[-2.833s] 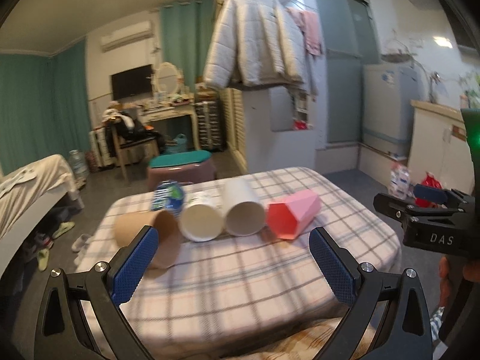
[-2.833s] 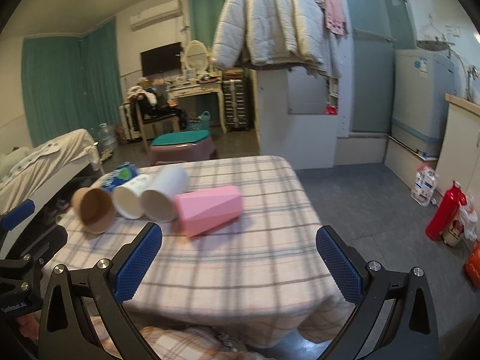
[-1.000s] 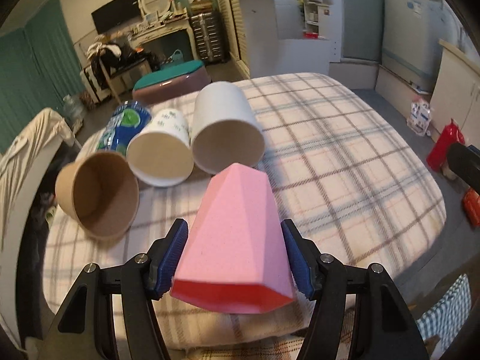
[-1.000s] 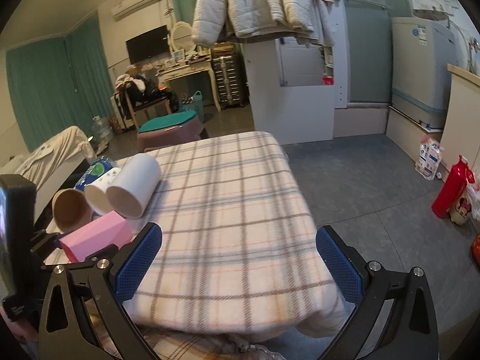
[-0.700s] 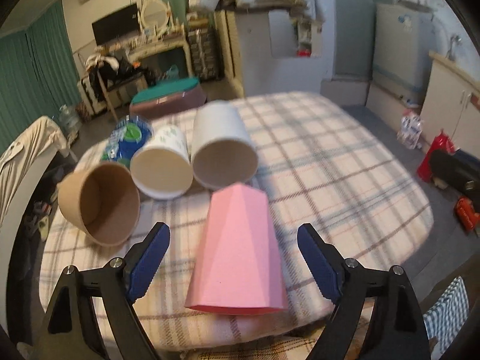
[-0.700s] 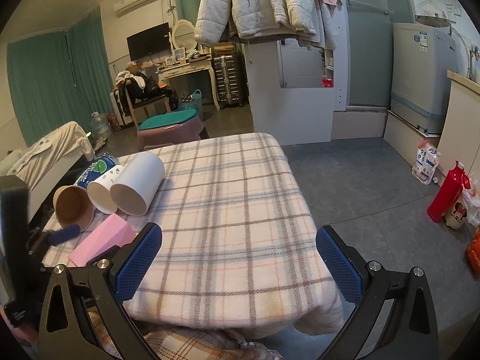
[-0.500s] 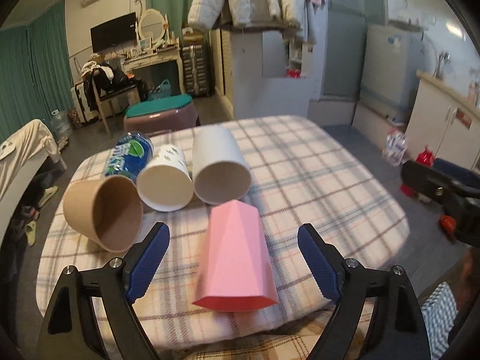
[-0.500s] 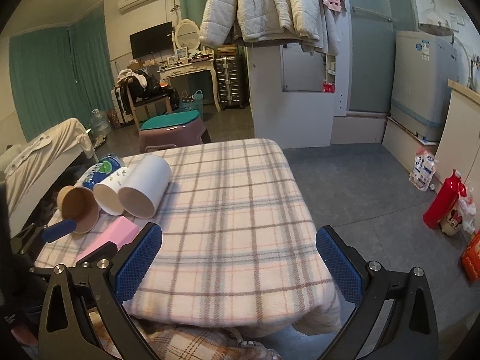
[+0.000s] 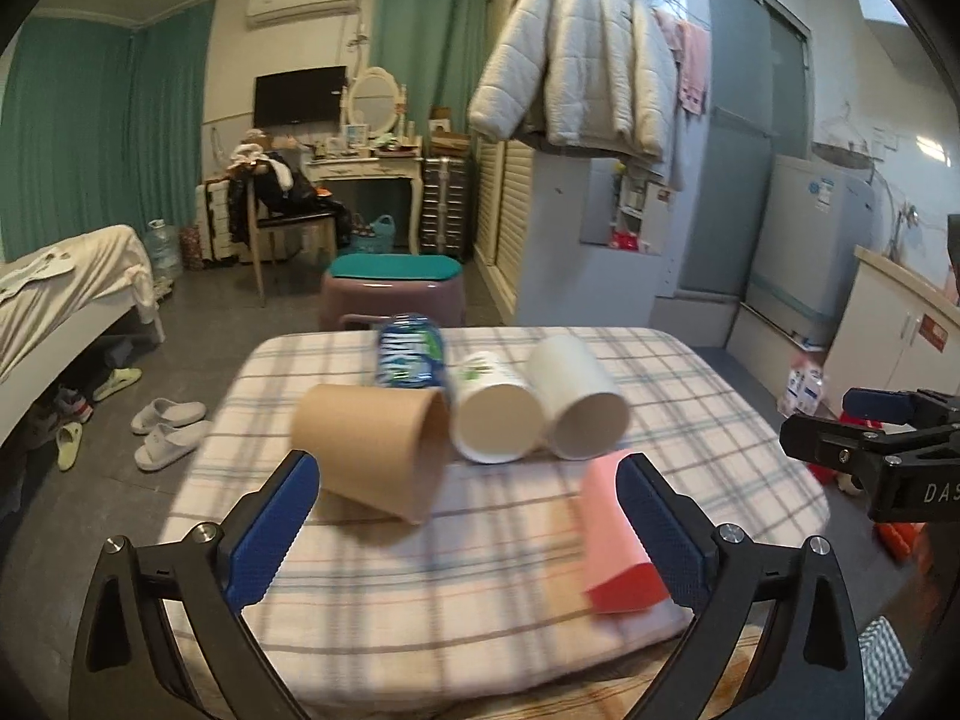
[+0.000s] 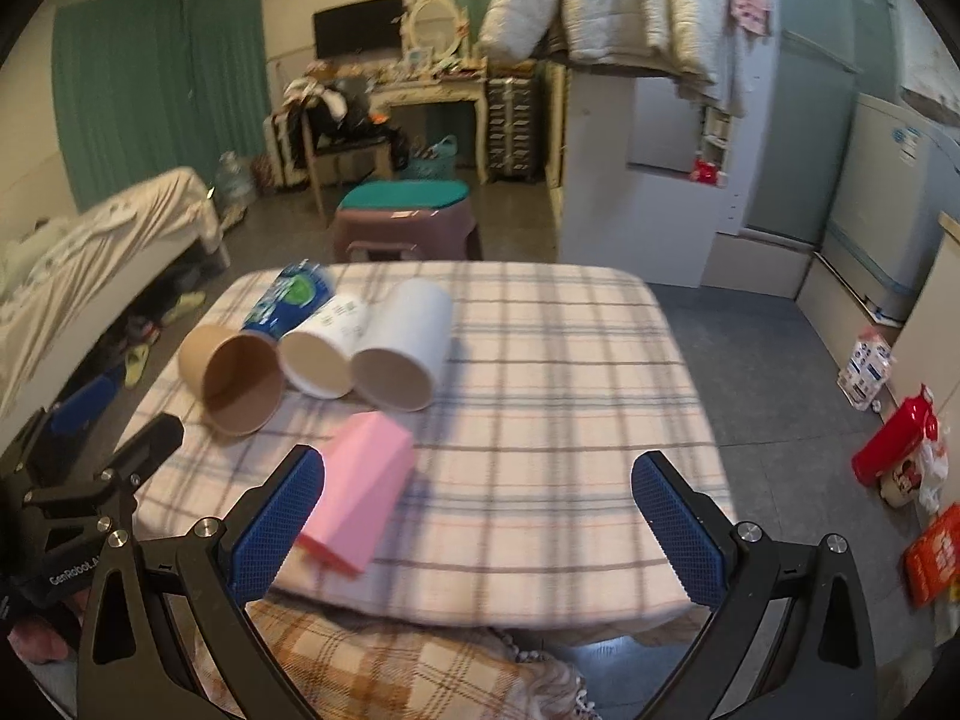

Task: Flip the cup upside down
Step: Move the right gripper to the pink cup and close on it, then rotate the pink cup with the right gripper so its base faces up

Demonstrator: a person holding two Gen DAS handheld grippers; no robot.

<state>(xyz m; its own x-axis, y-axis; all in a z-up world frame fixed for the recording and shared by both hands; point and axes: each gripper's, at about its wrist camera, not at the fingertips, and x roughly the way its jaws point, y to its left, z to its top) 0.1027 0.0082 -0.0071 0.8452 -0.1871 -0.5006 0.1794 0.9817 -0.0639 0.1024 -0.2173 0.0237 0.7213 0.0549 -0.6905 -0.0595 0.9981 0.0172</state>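
Observation:
A pink faceted cup [image 9: 615,531] lies on its side near the front edge of the plaid-covered table [image 9: 708,396], mouth toward me; it also shows in the right wrist view [image 10: 360,489]. A brown paper cup [image 9: 375,456], a white paper cup [image 9: 492,417], a plain white cup [image 9: 579,405] and a blue can [image 9: 408,357] lie on their sides behind it. My left gripper [image 9: 465,531] is open and empty above the table's front, the pink cup beside its right finger. My right gripper [image 10: 477,522] is open and empty, the pink cup beside its left finger.
A purple stool with a teal seat [image 9: 393,288] stands behind the table. A bed [image 9: 54,294] is at the left, slippers [image 9: 162,432] on the floor beside it. A red bottle [image 10: 894,441] and packets stand on the floor at the right.
My left gripper let go of the pink cup, opened, pulled back and swung left. The pink cup now lies near the front edge. My right gripper turned left toward the cups.

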